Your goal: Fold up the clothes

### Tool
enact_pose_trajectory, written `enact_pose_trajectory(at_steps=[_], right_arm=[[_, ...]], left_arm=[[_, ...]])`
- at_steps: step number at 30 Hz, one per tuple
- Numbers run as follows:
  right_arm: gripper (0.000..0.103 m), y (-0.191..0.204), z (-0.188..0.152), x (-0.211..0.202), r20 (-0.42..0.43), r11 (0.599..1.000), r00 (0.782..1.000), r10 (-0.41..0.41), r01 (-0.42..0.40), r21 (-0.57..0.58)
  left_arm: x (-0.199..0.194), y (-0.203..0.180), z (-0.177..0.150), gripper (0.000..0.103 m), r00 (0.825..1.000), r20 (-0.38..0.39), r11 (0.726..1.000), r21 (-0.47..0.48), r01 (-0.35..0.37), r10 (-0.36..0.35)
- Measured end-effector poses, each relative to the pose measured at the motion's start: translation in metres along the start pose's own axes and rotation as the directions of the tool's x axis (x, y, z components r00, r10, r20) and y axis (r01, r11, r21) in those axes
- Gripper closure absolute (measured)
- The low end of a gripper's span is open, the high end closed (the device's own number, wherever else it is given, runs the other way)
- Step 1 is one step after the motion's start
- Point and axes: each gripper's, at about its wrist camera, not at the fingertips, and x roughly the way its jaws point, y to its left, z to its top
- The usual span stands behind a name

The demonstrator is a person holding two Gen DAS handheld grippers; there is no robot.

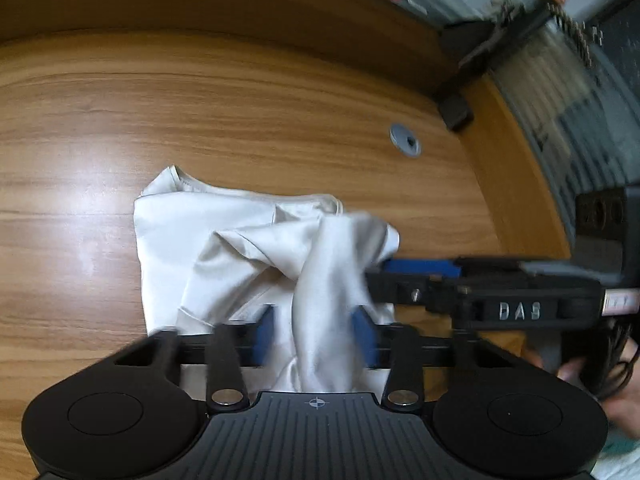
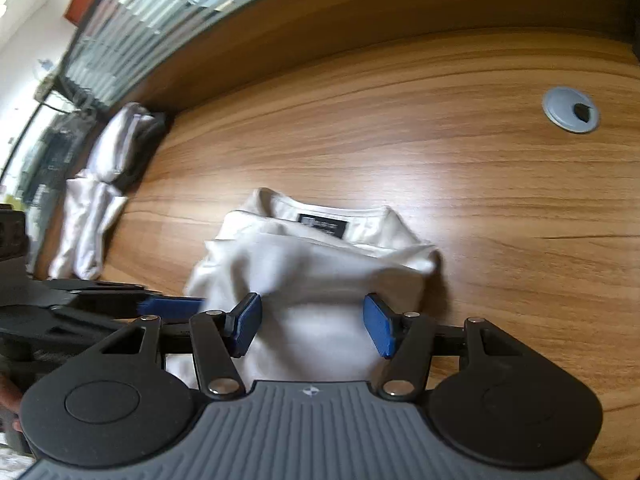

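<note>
A white shirt (image 1: pixel 224 240) lies crumpled on the wooden table (image 1: pixel 120 120). My left gripper (image 1: pixel 314 336) is shut on a ridge of the shirt, which rises in a bunch between its blurred blue pads. My right gripper (image 2: pixel 312 326) hovers open over the shirt (image 2: pixel 320 264), whose collar and black label (image 2: pixel 323 226) face up at the far side. No cloth is pinched between the right pads. The right gripper's blue finger (image 1: pixel 420 268) reaches in at the shirt's right edge. The left gripper's blue finger (image 2: pixel 172 306) shows at the shirt's left side.
A grey cable grommet (image 2: pixel 570 110) is set in the table beyond the shirt. Other white garments (image 2: pixel 100 184) lie piled at the table's far left edge. A small black object (image 1: pixel 456 110) sits by the far right edge. A person's hand (image 1: pixel 616 396) holds the right gripper.
</note>
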Motion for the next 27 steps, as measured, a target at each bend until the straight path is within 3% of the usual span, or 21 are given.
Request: enact_pose_trajectory(at_steps=[3, 8, 13, 20, 23, 25, 27], right_arm=[[0.039, 0.006, 0.002, -0.005, 0.008, 0.999, 1.000, 0.008, -0.008, -0.038], [0.040, 0.016, 0.007, -0.015, 0.006, 0.994, 0.999, 0.053, -0.052, -0.093], [0.067, 0.040, 0.013, 0.002, -0.074, 0.969, 0.991, 0.108, -0.121, -0.216], [0.074, 0.061, 0.009, 0.052, -0.179, 0.927, 0.981, 0.079, -0.138, -0.348], [0.084, 0.060, 0.008, 0.069, -0.199, 0.926, 0.978, 0.058, -0.128, -0.356], [0.097, 0.056, 0.010, 0.074, -0.207, 0.932, 0.977, 0.053, -0.122, -0.341], [0.100, 0.052, 0.013, 0.078, -0.218, 0.942, 0.974, 0.062, -0.129, -0.311]], left_arm=[[-0.013, -0.001, -0.006, 0.099, 0.998, 0.047, 0.999, -0.010, -0.041, 0.042], [-0.011, 0.019, -0.022, 0.099, 0.990, 0.009, 0.987, -0.080, -0.140, 0.141], [-0.002, 0.041, -0.036, 0.096, 0.988, 0.004, 0.975, -0.158, -0.153, 0.156], [-0.001, 0.046, -0.035, 0.095, 0.987, 0.002, 0.976, -0.148, -0.157, 0.159], [-0.014, 0.042, -0.036, 0.086, 0.984, 0.044, 0.977, -0.136, -0.165, 0.173], [-0.023, 0.040, -0.035, 0.081, 0.981, 0.077, 0.975, -0.142, -0.169, 0.181], [-0.030, 0.039, -0.031, 0.066, 0.977, 0.103, 0.974, -0.144, -0.173, 0.188]])
